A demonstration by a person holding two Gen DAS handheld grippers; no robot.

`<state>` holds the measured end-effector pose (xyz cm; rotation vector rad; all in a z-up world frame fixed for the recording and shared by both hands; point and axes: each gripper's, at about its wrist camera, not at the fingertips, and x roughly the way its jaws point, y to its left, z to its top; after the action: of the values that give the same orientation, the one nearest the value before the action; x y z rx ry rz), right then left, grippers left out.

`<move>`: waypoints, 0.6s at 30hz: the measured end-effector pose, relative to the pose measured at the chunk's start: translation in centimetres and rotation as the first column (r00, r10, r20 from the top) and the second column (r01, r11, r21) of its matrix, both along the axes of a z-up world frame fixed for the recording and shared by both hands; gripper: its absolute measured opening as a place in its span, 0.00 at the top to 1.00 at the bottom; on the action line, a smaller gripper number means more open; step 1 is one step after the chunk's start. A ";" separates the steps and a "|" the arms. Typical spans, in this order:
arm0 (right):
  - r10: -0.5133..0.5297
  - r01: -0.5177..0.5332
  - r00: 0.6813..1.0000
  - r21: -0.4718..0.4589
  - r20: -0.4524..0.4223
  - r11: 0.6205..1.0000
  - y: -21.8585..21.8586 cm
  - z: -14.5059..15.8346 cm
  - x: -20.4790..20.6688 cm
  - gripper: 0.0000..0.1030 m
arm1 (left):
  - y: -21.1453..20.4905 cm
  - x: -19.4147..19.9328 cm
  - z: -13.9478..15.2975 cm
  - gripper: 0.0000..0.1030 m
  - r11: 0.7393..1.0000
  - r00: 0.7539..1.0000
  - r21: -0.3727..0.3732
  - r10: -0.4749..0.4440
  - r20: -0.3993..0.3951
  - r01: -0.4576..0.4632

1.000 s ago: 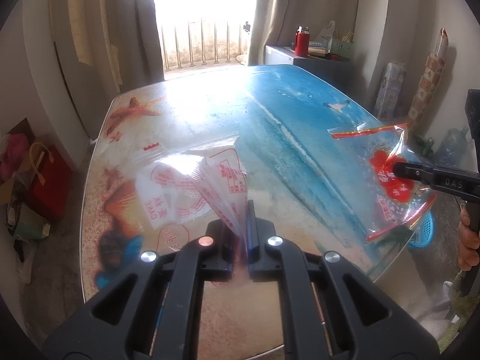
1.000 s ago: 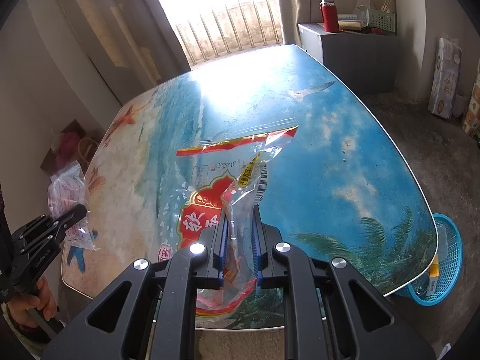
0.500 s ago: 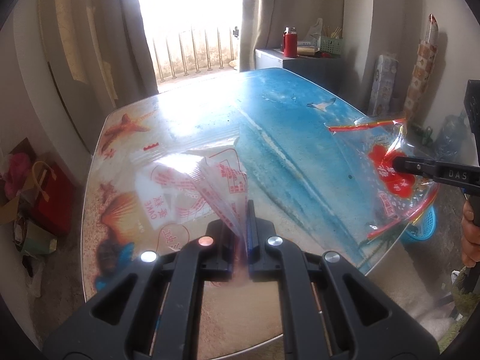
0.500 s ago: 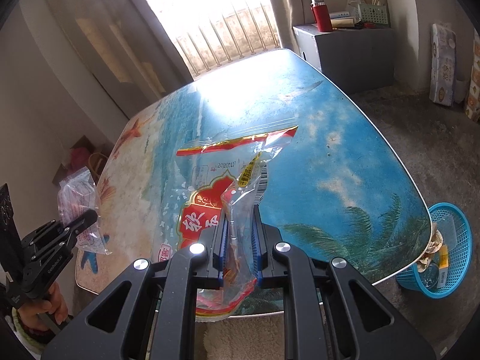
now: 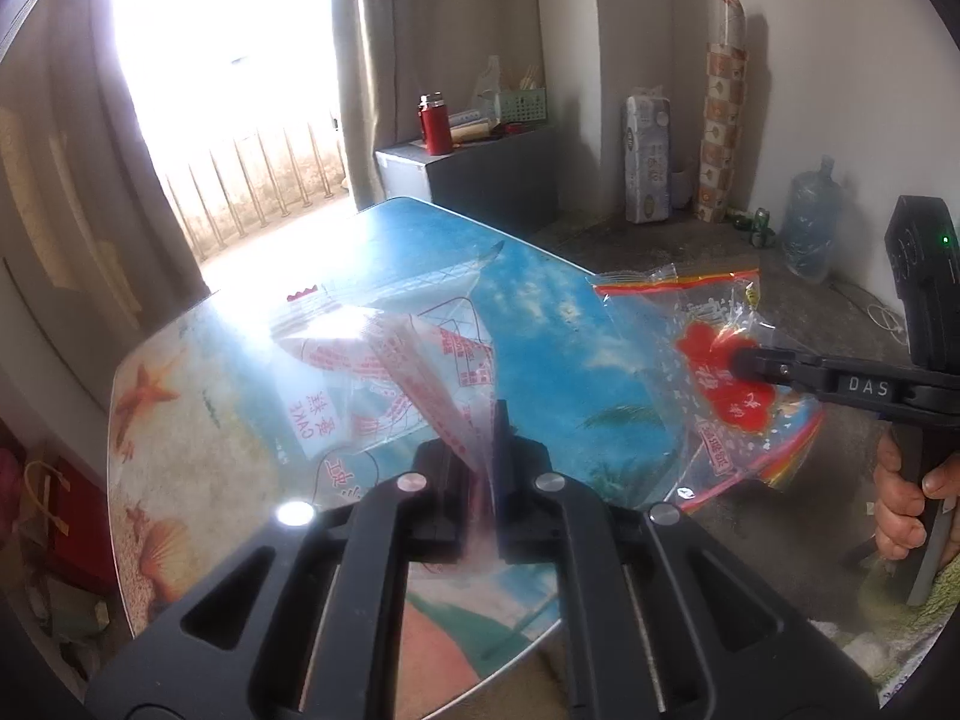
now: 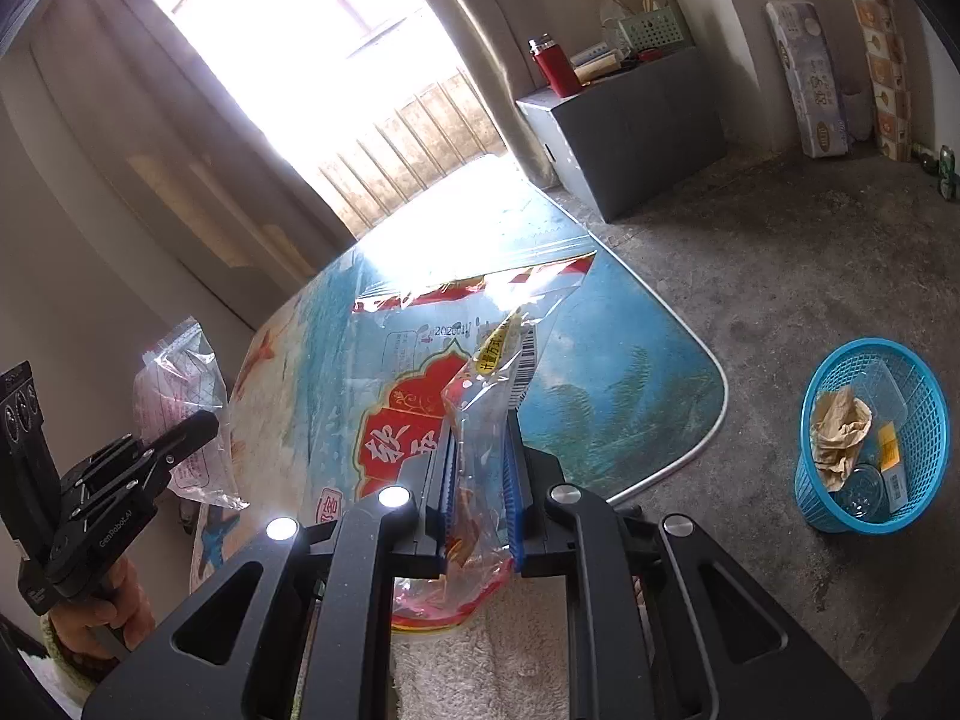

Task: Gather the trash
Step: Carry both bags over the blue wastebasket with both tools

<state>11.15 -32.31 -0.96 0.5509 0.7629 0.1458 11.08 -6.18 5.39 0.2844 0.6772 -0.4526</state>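
Blue mesh basket [image 6: 873,441] sits on the floor at 3 o'clock from the right gripper [image 6: 480,468] — the nearer of the 2, clamped on a red-printed bag [image 6: 420,420]. Left gripper [image 5: 483,462], farther off, pinches a clear wrapper [image 5: 384,378].

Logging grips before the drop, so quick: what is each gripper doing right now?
Left gripper: closed on a clear bag with red print.
Right gripper: closed on a clear bag with a red label.
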 end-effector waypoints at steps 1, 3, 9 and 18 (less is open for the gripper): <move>-0.033 0.033 0.999 0.008 0.000 0.999 -1.5 -0.3 -0.7 0.86 | -1.5 -0.1 0.3 0.95 0.999 0.999 0.001 -0.038 0.006 0.038; -0.110 0.110 0.994 0.019 -0.004 0.994 -4.5 -1.0 -2.3 0.86 | -4.6 -0.5 0.8 0.95 0.993 0.993 -0.004 -0.116 0.012 0.116; -0.416 0.418 0.907 0.024 -0.058 0.908 -16.0 -3.8 -9.3 0.86 | -14.9 -2.3 1.1 0.95 0.941 0.943 -0.066 -0.333 -0.008 0.332; -0.656 0.648 0.723 -0.120 -0.217 0.753 -24.8 -10.2 -16.8 0.86 | -29.5 -4.0 -6.1 0.95 0.852 0.835 -0.141 -0.523 -0.171 0.505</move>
<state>-5.66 -57.10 -11.21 0.7870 0.7673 -0.6125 7.03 -35.64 -0.70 0.3380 0.7763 -1.0422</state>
